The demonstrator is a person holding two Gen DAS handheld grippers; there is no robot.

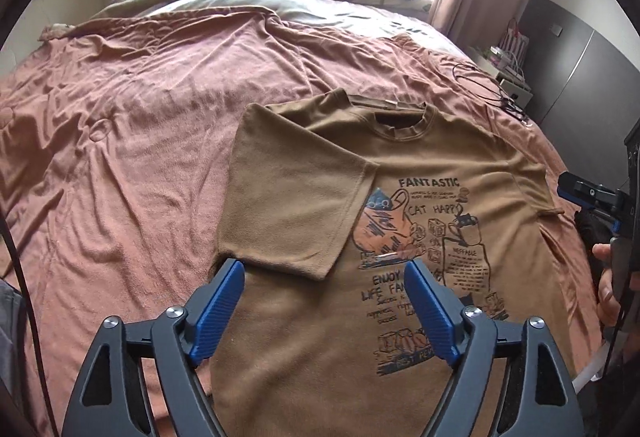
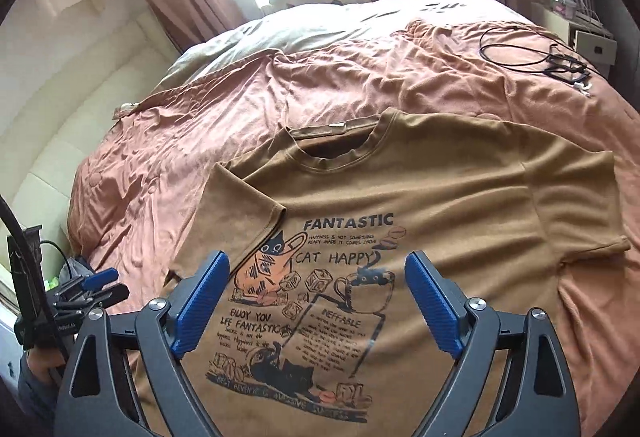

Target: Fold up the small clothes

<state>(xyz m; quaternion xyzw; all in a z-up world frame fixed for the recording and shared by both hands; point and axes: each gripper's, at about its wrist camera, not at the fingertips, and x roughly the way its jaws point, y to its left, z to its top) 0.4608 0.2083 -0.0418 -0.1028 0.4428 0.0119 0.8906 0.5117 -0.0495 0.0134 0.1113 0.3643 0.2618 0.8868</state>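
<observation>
Lying flat, print side up, on the rust-coloured bedspread [image 2: 200, 93]: brown T-shirt [image 2: 440, 197], collar toward the far end. Left sleeve [image 1: 296, 205] folded in over the chest, right sleeve [image 2: 572, 205] spread out flat. Hovering above the near half of the shirt, holding nothing: left gripper [image 1: 324, 301] and right gripper [image 2: 316, 301], both with fingers spread wide. Resting at far right: black cable [image 2: 520, 53].

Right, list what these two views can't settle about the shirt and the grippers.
- T-shirt hem: cut off by the bottom edge in both views, behind the gripper bodies.
- Print under the folded left sleeve: covered by the sleeve in both.
- Small print text: too fine to read.
- Right gripper in the left wrist view: cropped by the edge.
</observation>
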